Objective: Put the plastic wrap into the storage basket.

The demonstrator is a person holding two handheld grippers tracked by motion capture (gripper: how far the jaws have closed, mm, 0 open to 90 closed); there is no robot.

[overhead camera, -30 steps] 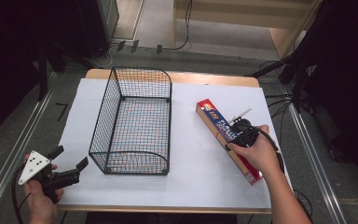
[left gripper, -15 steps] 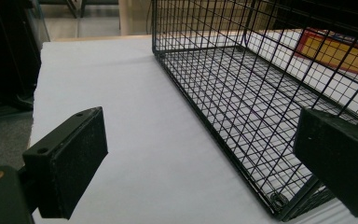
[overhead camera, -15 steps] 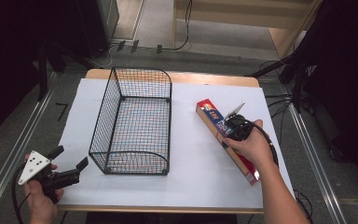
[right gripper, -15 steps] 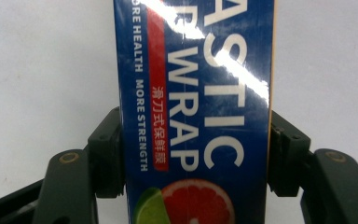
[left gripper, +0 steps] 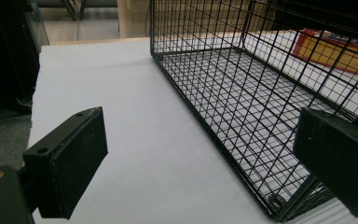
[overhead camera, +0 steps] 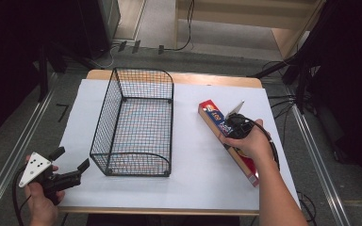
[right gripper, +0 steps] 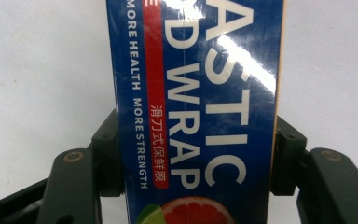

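A plastic wrap box (overhead camera: 226, 141) at three o'clock on the white worktop (overhead camera: 198, 165) is clamped by the right tool (right gripper: 196, 158), while the left tool (left gripper: 200, 163), jaws apart, is held just beside the wire basket (overhead camera: 134, 122) at seven o'clock.

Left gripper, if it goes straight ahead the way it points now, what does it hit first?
Probably the wire basket: the left gripper is open, and its right-hand jaw already lines up with the basket's near corner. Depth is hard to judge.

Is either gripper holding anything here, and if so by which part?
The right gripper clamps the plastic wrap box across its width, jaws against both long sides, near mid-length. The left gripper is open and holds nothing.
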